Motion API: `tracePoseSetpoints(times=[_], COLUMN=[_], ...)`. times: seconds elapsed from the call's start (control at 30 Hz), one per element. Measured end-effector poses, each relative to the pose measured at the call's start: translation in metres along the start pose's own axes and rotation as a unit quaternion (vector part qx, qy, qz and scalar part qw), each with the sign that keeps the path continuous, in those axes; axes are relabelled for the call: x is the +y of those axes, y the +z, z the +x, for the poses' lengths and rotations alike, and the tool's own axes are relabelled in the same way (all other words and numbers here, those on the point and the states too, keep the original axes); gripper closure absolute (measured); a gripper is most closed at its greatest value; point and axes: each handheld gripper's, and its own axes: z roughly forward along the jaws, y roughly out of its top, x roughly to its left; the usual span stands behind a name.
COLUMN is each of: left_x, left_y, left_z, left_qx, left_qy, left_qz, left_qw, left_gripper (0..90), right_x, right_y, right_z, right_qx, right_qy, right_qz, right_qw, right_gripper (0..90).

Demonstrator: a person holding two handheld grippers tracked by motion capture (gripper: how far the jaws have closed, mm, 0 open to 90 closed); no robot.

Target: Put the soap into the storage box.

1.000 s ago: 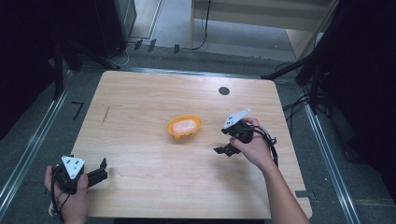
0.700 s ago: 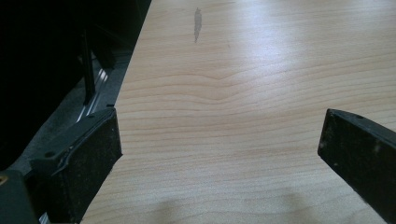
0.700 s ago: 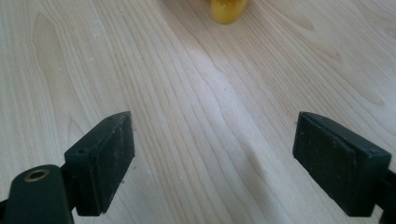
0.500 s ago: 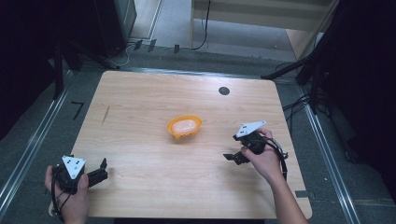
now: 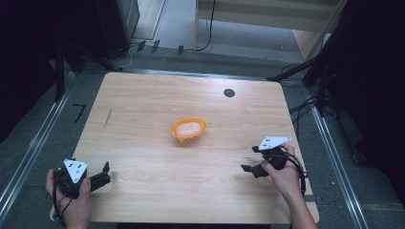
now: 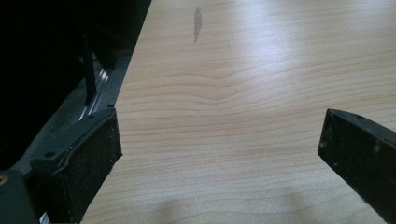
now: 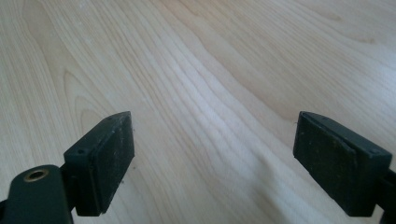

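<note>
the right tongs [image 5: 249, 169] have drawn back toward the person's side of the surface [image 5: 143, 119], away from the bowl [image 5: 189, 130] they were beside a second ago, and now sit near the right front corner, well apart from it. their jaws stand spread wide and hold nothing; the right gripper view shows bare wood grain between the two black pads [image 7: 105, 158]. the left tongs [image 5: 104, 172] have not moved: they rest at the left front corner in the person's hand [image 5: 71, 200], jaws likewise spread and empty, with plain wood between them in the left gripper view.

the bowl, orange, stands about the middle of the surface, a pale pinkish lump [image 5: 187, 128] lying inside it. with both tongs empty and pulled back, the work on the bowl looks finished, the lump already set in, though that is a judgement from how things lie.

what the lump is cannot be told; it is small and blurred in the high view. the bowl lies outside what either gripper view takes in, so there is no close look at how the lump sits. the person's forearms are cut off at the bottom edge. a dark round spot [image 5: 229, 92] near the far edge may be a cable hole, and a thin dark streak [image 6: 197, 24] marks the left part of the wood; the surroundings are too dim to read
</note>
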Motion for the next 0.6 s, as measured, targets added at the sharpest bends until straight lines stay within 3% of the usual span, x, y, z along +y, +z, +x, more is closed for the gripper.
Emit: tracePoseSetpoints(times=[0.47,0.6], left_x=[0.0,0.0], left_y=[0.0,0.0], left_z=[-0.001,-0.001], left_qx=[0.004,0.003], left_qy=[0.005,0.005], left_qz=[0.002,0.0], left_qw=[1.0,1.0], left_gripper=[0.0,0.0], right_x=[-0.049,-0.06], right_y=[-0.024,-0.028], right_z=[0.005,0.005], right_qx=[-0.037,-0.063], right_qy=[0.046,0.052], right_qz=[-0.035,-0.046], right_qw=[0.9976,0.9956], right_gripper=[11.7,9.3])
